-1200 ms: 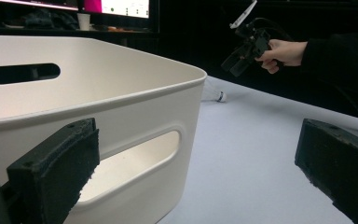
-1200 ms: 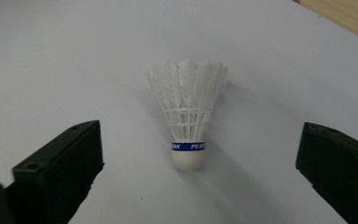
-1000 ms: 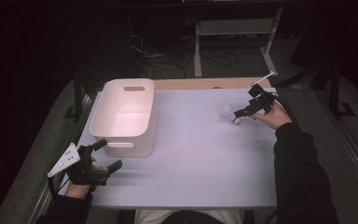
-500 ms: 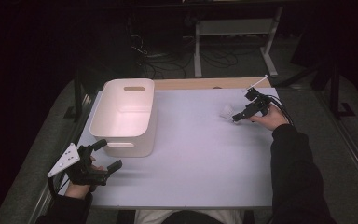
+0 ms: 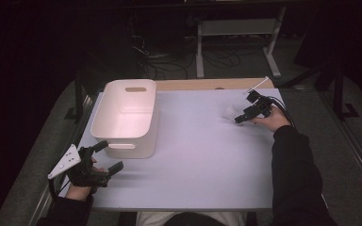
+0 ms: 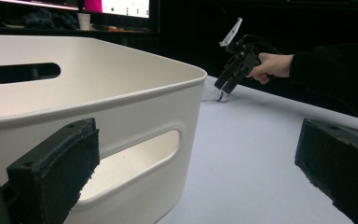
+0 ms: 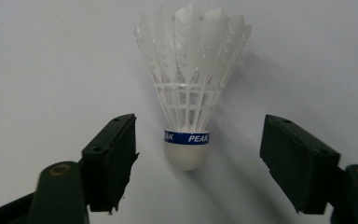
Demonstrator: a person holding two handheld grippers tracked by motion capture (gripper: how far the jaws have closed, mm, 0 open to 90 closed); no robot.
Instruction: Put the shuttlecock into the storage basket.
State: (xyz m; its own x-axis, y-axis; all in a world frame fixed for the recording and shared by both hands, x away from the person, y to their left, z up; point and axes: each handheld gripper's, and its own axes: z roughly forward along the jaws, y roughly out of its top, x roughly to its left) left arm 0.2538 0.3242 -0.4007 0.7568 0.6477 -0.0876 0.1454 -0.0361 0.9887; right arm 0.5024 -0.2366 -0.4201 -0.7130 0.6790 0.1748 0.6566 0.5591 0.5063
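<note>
The shuttlecock point(image 7: 189, 93) lies on its side on the white worktop point(image 5: 202, 160), far over on the right, well apart from the bin point(image 5: 125, 117). In the right gripper view its round cork end with the blue band points at the camera and its white feathers fan away. The right tongs point(image 5: 238, 117) are down at it, with one black pad on each side of the cork. The jaws have just been closing, so they are part way in now, but there is a gap on both sides and the pads do not touch the shuttlecock yet. It sits between them, not held. In the left gripper view you can see the right tongs far off, tipped down at the little white thing on the worktop. The left tongs point(image 5: 108, 155) rest wide apart near the front left edge of the worktop, just beside the near end of the bin, and they hold nothing. The bin is white, with a slot handle at each end, and the part of its inside that shows is bare. I think the job is to put the shuttlecock in the bin. So the job has only just begun: the reach looks done and the squeeze is half done. What is left is to pinch the cork, lift it, carry it across to the bin and let go
</note>
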